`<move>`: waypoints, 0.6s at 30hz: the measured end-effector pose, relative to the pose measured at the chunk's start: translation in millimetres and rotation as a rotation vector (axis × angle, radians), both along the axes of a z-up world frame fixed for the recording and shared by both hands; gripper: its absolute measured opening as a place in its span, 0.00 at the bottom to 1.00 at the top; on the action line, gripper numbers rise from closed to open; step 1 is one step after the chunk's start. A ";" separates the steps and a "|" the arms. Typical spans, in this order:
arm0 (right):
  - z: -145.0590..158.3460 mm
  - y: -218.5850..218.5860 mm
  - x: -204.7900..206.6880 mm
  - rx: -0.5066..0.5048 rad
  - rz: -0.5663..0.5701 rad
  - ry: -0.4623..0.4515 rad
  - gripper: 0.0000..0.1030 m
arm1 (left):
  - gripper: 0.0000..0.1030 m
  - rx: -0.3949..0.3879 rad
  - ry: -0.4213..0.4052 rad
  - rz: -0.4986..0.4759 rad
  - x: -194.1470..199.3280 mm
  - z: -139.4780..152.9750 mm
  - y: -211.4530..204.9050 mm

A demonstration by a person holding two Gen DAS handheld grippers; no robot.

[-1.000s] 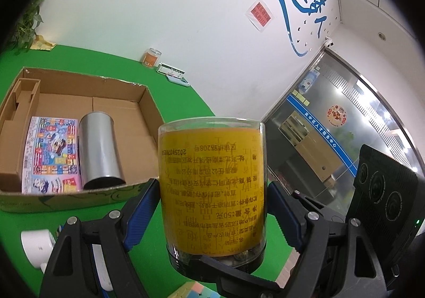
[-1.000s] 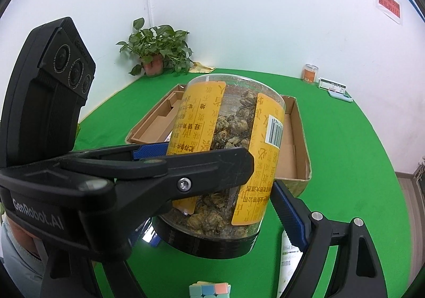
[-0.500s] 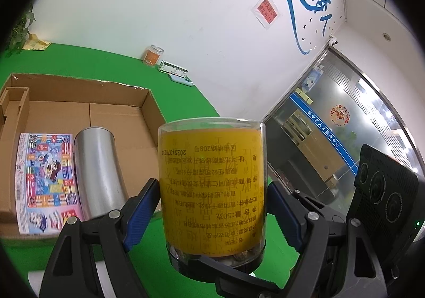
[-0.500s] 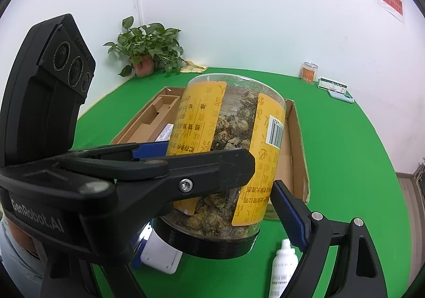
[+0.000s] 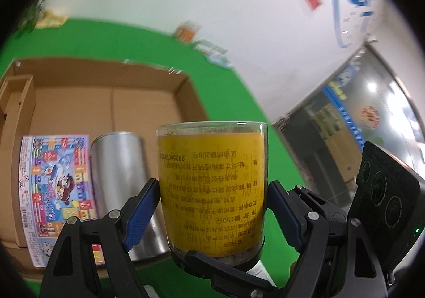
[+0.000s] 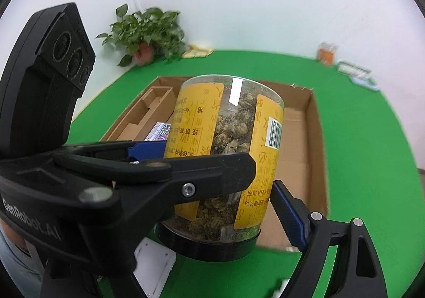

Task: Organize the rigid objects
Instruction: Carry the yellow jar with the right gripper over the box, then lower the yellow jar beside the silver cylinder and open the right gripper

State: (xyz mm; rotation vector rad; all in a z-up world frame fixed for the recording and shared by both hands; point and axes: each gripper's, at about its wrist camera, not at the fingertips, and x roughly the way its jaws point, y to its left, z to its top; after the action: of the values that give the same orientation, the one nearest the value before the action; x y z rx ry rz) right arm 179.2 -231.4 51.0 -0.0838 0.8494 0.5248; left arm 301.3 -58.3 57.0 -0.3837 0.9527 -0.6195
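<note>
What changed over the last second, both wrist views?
Both grippers carried the jar toward the cardboard box; box, silver can and colourful packet now loom nearer, and the jar sits over the box's front edge. Unchanged: left gripper and right gripper still clamp the jar; box contents unmoved.

Glossy clear-plastic jar point(image 5: 212, 186), matt cardboard box point(image 5: 87, 101)
</note>
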 end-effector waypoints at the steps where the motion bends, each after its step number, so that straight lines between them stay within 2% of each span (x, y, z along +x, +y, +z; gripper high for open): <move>1: -5.7 0.4 9.6 0.005 0.017 0.040 0.82 | 0.80 0.016 0.024 0.006 5.7 -4.2 -1.2; 4: -19.3 -1.0 24.6 -0.005 0.052 0.098 0.82 | 0.80 0.050 0.084 0.011 14.7 -15.3 -3.1; 8: -31.0 -4.7 37.6 -0.001 0.073 0.138 0.82 | 0.80 0.031 0.151 0.015 24.4 -26.7 -4.7; 16: -54.3 -26.3 62.5 0.015 0.025 0.290 0.82 | 0.80 0.065 0.259 -0.023 37.0 -48.0 -26.9; 18: -61.3 -34.1 66.6 0.021 0.016 0.328 0.82 | 0.80 0.108 0.247 -0.041 35.5 -48.0 -35.0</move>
State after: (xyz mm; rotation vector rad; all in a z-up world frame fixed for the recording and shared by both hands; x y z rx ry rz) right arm 245.8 -265.5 -10.3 0.0155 1.1638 0.5715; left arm 336.9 -93.3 9.0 -0.3499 1.2273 -0.5627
